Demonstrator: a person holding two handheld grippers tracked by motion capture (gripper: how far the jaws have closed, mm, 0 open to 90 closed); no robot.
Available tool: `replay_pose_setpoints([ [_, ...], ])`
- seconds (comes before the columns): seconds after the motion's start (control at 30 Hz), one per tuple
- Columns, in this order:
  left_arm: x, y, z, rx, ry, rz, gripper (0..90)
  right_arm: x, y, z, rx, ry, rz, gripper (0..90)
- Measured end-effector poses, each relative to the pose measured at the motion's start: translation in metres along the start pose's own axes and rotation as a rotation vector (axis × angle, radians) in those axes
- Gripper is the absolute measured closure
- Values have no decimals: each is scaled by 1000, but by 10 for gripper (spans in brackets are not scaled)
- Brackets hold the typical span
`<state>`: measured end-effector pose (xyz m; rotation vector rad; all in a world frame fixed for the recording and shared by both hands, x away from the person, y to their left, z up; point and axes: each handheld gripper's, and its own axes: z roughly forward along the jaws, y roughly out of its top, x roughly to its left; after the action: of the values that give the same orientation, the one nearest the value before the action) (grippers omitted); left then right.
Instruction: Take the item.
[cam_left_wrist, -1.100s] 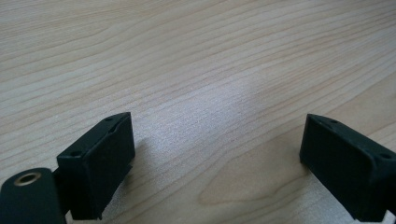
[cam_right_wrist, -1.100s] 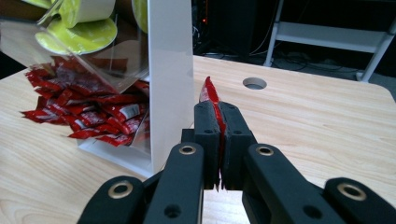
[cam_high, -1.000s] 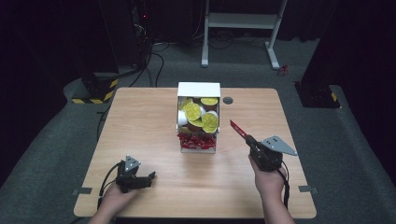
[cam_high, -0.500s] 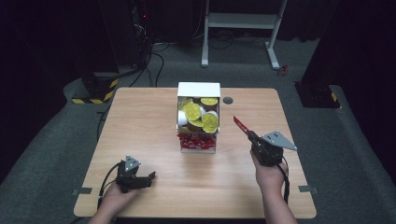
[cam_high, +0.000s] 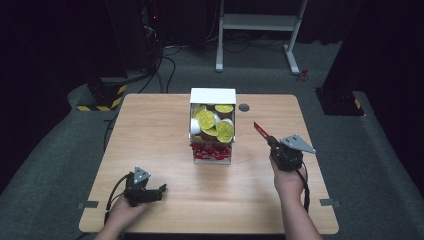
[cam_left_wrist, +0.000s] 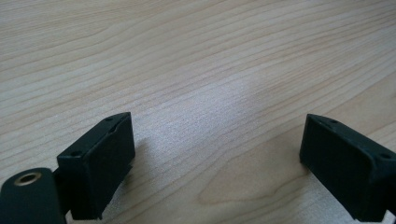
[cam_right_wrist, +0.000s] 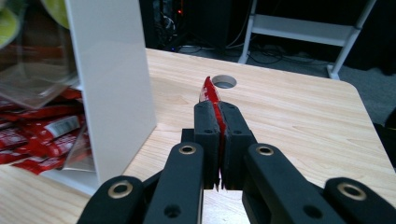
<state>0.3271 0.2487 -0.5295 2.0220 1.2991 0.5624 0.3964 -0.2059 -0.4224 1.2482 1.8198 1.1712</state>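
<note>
One red sachet (cam_right_wrist: 211, 100) was out of the box (cam_high: 212, 95) and pinched flat between the pressed-together jaws of the right gripper (cam_high: 270, 141), held in the air just right of the box; by my reading it awaited placing, with many sachets (cam_high: 211, 150) left in the lower compartment. The left gripper (cam_high: 159, 190) rested spread and empty on the table (cam_high: 150, 130). The sachet was thin, glossy foil; the box white and stiff, with round yellow-lidded cups (cam_high: 206, 119) above; the tabletop pale wood grain.

Dark room, grey carpet (cam_high: 60, 165), white stand (cam_high: 260, 22), black cables (cam_high: 167, 55)
</note>
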Motion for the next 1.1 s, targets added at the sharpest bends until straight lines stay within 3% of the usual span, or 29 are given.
replay_pose_setpoints([
  [0.63,0,0,0,0,0,0,105,-7,-6,31,72,-59,-9,876],
  [0.93,0,0,0,-3,-1,0,106,-12,-23,59,156,-101,5,875],
  [1.1,0,0,0,-2,-1,0,105,-14,-28,65,166,-109,10,875],
])
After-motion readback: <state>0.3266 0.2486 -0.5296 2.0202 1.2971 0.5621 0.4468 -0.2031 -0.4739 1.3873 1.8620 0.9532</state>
